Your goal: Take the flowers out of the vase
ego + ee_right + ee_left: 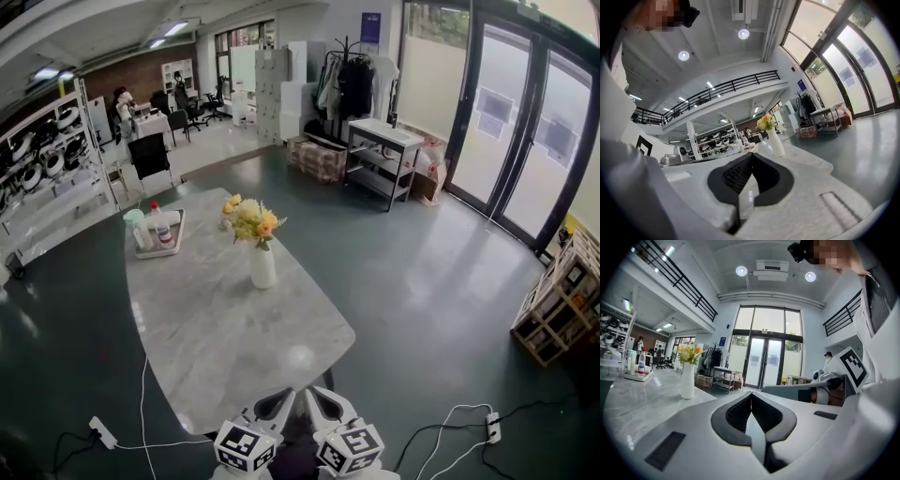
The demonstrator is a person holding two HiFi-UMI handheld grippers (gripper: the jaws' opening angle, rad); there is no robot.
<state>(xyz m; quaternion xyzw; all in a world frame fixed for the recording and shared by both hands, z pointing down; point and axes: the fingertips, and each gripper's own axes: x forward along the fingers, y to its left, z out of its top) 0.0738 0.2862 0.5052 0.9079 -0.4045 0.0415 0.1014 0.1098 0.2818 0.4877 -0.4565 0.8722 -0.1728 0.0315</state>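
A white vase (263, 266) stands upright near the middle of the grey marble table (216, 347), with yellow and orange flowers (251, 221) in it. Both grippers are low at the table's near end, well short of the vase. My left gripper (277, 405) and right gripper (326, 404) sit side by side, jaws together, holding nothing. In the left gripper view the left gripper (751, 394) is shut, and the vase (687, 380) with the flowers (689, 353) is far ahead to the left. In the right gripper view the right gripper (752, 155) is shut, with the vase (777, 143) ahead, slightly right.
A tray (159, 236) with bottles sits at the table's far left corner. Power strips (102, 432) (492, 427) and cables lie on the dark floor by the near end. A wooden crate (561, 300) stands at the right, a metal bench (384, 159) beyond.
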